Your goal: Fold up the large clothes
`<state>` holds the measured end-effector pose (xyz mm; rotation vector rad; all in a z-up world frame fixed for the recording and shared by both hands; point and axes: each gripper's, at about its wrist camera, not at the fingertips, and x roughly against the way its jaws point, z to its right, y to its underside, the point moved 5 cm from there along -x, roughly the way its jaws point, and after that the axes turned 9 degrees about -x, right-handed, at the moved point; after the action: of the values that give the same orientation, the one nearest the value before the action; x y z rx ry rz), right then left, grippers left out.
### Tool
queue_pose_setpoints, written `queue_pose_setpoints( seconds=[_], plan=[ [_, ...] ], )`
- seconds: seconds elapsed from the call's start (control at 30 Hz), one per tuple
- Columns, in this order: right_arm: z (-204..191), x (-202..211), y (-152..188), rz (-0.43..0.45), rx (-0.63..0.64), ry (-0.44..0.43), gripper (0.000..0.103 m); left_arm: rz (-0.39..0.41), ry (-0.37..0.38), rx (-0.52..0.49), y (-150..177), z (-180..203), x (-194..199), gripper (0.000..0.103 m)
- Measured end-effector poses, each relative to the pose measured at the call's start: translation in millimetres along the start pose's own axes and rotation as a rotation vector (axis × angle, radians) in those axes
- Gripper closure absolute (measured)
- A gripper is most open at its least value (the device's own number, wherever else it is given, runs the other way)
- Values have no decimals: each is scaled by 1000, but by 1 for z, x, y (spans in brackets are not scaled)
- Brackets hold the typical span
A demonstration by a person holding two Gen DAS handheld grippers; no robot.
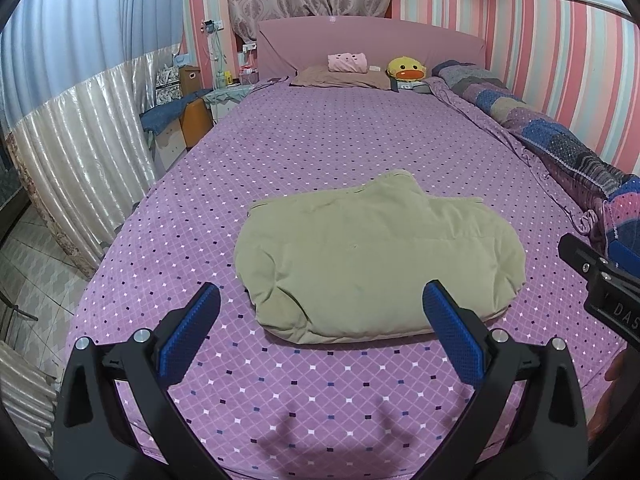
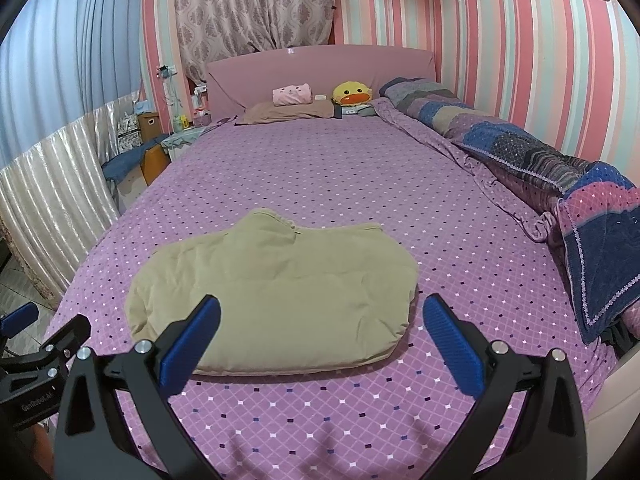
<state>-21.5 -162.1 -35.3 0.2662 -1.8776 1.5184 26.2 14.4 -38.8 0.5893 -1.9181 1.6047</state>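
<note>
- My left gripper [image 1: 320, 312] hangs over the near end of the bed [image 1: 360, 140], jaws wide and empty, both blue pads clear of any cloth.
- From it the jacket [image 1: 376, 256] lies straight ahead and a little to the right: its near edge shows between the two pads, and its left end sits just beyond the left pad.
- The jacket is an olive, puffy bundle, already folded into a compact shape, lying flat on the purple sheet in the near half of the bed; I judge its long axis to run side to side, across my line of approach.
- My right gripper [image 2: 320, 312] is also spread wide and holding nothing; from it the jacket [image 2: 276, 292] lies ahead and to the left, its right end between the pads.
- So each gripper faces one end of the bundle; neither touches it, and I judge them about equally near.
- A rolled quilt [image 2: 520, 148] lies along the right edge, well apart from the jacket.
</note>
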Motion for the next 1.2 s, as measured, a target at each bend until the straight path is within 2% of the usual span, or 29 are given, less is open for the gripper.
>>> queue_pose_setpoints(
  seconds=[1.2],
  plan=[
    [3,-1,-1,-4,2,5,2,2,-11,-10,2,0,3,3]
  ],
)
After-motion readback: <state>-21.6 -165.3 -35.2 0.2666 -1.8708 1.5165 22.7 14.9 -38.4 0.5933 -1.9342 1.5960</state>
